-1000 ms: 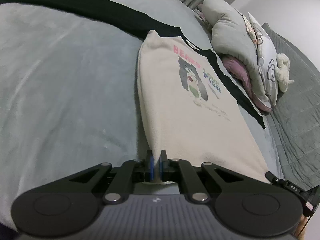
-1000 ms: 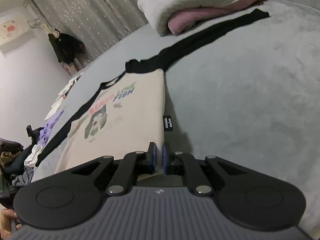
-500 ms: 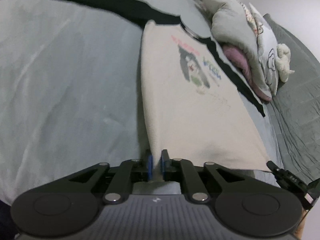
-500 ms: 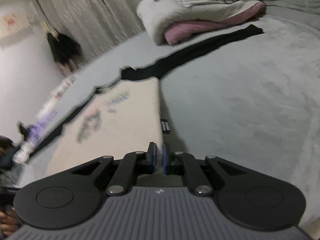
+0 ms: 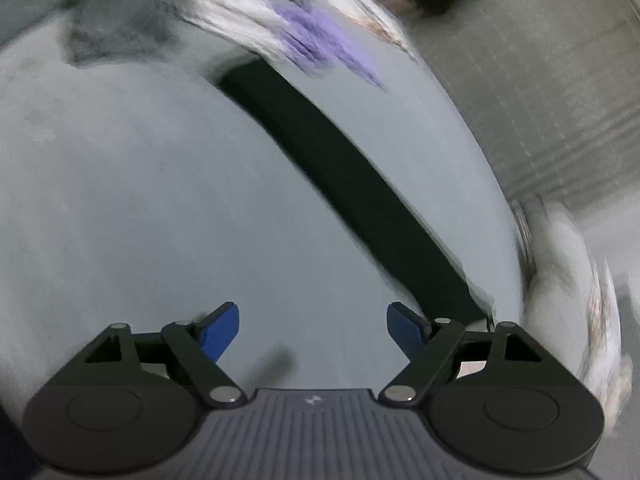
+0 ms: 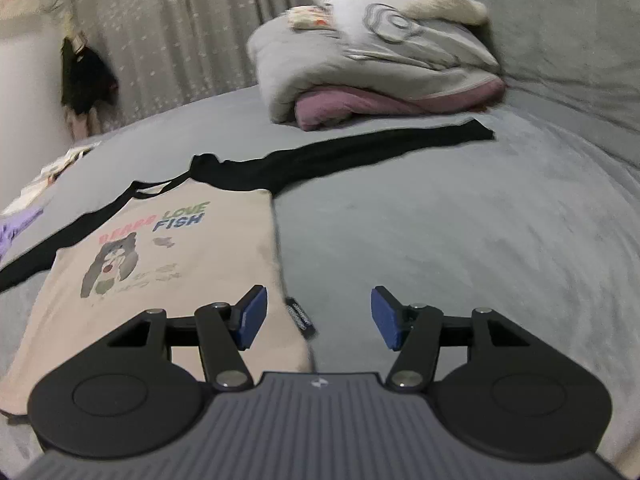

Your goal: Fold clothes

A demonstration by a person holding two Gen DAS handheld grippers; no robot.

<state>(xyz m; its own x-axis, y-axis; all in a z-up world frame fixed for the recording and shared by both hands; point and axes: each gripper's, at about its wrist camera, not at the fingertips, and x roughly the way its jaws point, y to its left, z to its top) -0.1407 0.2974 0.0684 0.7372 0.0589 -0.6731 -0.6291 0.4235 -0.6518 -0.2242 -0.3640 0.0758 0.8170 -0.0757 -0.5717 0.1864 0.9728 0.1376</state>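
A cream shirt [image 6: 168,264] with black sleeves and a cartoon print lies flat on the grey bed [image 6: 460,240]. Its right black sleeve [image 6: 360,152] stretches out toward the bedding pile. My right gripper [image 6: 316,316] is open just above the shirt's lower right corner, with nothing between its blue pads; a small black label [image 6: 300,316] sticks out from the shirt's side seam there. In the blurred left wrist view, my left gripper [image 5: 312,328] is open over the bare bed, and the shirt's other black sleeve [image 5: 344,188] runs diagonally away from its right finger.
A folded grey and pink quilt [image 6: 360,80] with a pillow and a plush toy sits at the head of the bed. Loose clothes, one purple [image 5: 320,36], lie at the far edge. Curtains [image 6: 168,28] hang behind, with dark clothing [image 6: 88,80] hanging by them.
Both grippers have opened and let go of the shirt's bottom hem. The left gripper has swung left toward the outstretched black sleeve. The right has lifted slightly.
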